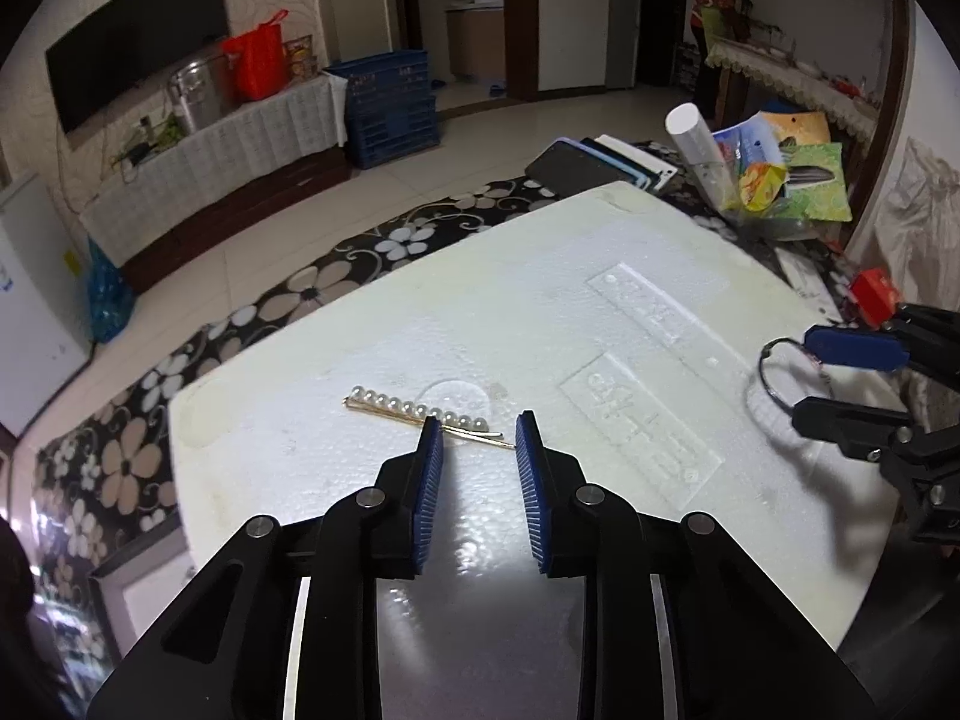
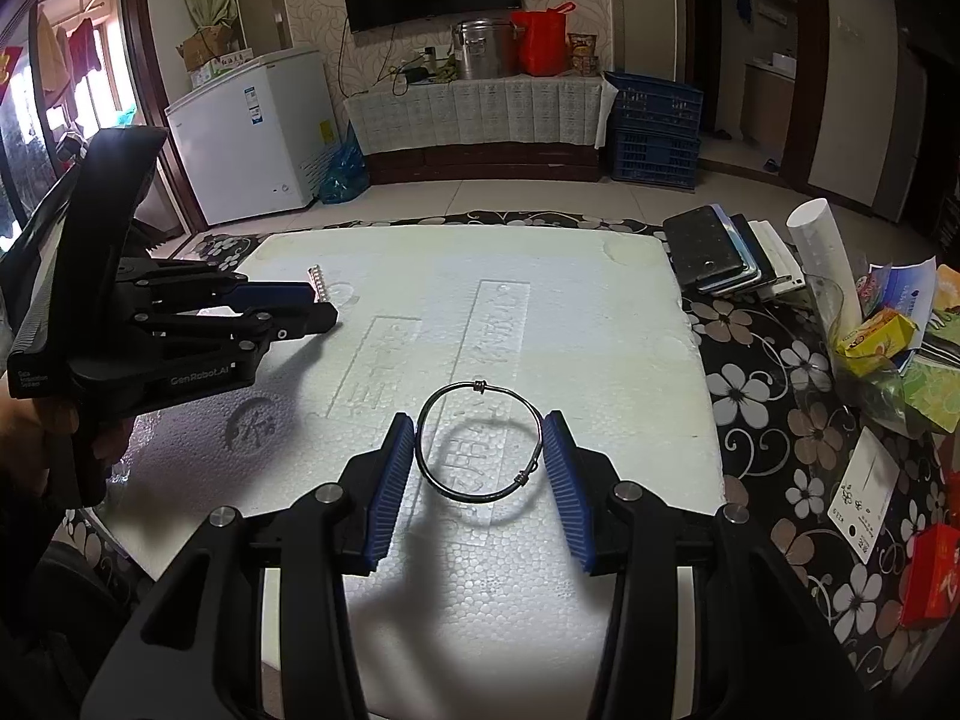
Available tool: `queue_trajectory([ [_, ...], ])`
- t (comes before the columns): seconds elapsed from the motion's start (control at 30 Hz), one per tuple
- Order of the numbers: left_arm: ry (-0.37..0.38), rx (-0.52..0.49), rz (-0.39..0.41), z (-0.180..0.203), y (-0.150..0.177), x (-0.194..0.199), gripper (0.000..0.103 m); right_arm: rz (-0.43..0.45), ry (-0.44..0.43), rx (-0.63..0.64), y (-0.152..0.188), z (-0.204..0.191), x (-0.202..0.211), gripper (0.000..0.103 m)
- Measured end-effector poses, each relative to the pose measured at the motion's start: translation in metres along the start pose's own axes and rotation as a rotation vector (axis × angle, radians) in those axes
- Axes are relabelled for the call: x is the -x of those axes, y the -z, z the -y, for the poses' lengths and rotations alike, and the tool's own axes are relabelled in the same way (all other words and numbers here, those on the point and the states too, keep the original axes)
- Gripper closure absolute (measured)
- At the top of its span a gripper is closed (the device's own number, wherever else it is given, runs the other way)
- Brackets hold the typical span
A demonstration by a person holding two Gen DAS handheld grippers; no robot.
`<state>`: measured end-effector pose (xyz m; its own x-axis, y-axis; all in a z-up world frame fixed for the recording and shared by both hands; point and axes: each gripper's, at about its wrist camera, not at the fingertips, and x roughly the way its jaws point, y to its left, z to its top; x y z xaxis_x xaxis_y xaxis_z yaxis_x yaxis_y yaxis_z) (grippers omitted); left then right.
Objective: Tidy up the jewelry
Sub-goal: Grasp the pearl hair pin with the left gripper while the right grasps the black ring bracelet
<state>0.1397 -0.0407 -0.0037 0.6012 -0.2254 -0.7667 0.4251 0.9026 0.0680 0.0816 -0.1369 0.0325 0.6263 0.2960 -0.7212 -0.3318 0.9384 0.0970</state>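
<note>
A pearl hairpin [image 1: 414, 408] with a gold wire tail lies on the white foam board [image 1: 600, 240]. My left gripper [image 1: 480, 429] sits low over that tail. Its jaws stand a little apart, the wire crosses the gap, and the pads do not press it. In the right wrist view the left gripper [image 2: 318, 306] hovers at the board's left, with the hairpin [image 2: 316, 282] just beyond its tips. My right gripper [image 2: 480, 420] is shut on a dark metal bangle [image 2: 456, 495], a pad on each side. The bangle hangs above the foam board [image 2: 540, 276] and casts a round shadow. From the left, the right gripper [image 1: 804, 375] and bangle [image 1: 759, 360] appear at the right edge.
A stack of phones [image 2: 720, 258], a white tube [image 2: 819, 240], snack packets [image 2: 876, 330], a white card [image 2: 864, 492] and a red box [image 2: 927, 576] lie on the flowered tablecloth [image 2: 780, 396] right of the board. A person [image 1: 720, 6] stands far across the room.
</note>
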Motion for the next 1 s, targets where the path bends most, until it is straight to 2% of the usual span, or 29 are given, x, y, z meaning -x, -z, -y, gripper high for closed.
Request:
queue_trajectory([
  [0.07, -0.004, -0.006, -0.002, -0.003, 0.0, 0.002, 0.067, 0.002, -0.002, -0.001, 0.0, 0.001, 0.0, 0.058],
  [0.1, -0.009, 0.001, 0.006, -0.005, 0.0, 0.002, 0.051, 0.002, -0.004, -0.001, -0.001, 0.001, 0.0, 0.058],
  [0.13, -0.012, 0.006, 0.016, -0.007, 0.0, 0.002, 0.042, 0.002, -0.005, -0.002, -0.001, 0.002, 0.0, 0.058],
  [0.47, 0.099, 0.025, -0.006, -0.021, -0.013, -0.014, 0.036, -0.003, -0.021, 0.0, -0.001, 0.003, -0.002, 0.058],
  [0.77, 0.082, 0.004, -0.016, -0.021, -0.016, -0.018, 0.034, -0.002, -0.04, -0.003, -0.002, 0.001, -0.001, 0.058],
  [0.83, 0.064, 0.006, -0.021, -0.02, -0.018, -0.022, 0.027, 0.003, -0.042, 0.0, -0.001, -0.002, 0.0, 0.058],
  [0.9, 0.058, 0.022, -0.024, -0.021, -0.021, -0.025, 0.027, 0.003, -0.043, 0.003, -0.002, -0.003, 0.0, 0.058],
  [1.0, 0.04, 0.038, -0.022, -0.022, -0.023, -0.026, 0.033, -0.003, -0.042, 0.003, -0.001, -0.002, -0.001, 0.058],
])
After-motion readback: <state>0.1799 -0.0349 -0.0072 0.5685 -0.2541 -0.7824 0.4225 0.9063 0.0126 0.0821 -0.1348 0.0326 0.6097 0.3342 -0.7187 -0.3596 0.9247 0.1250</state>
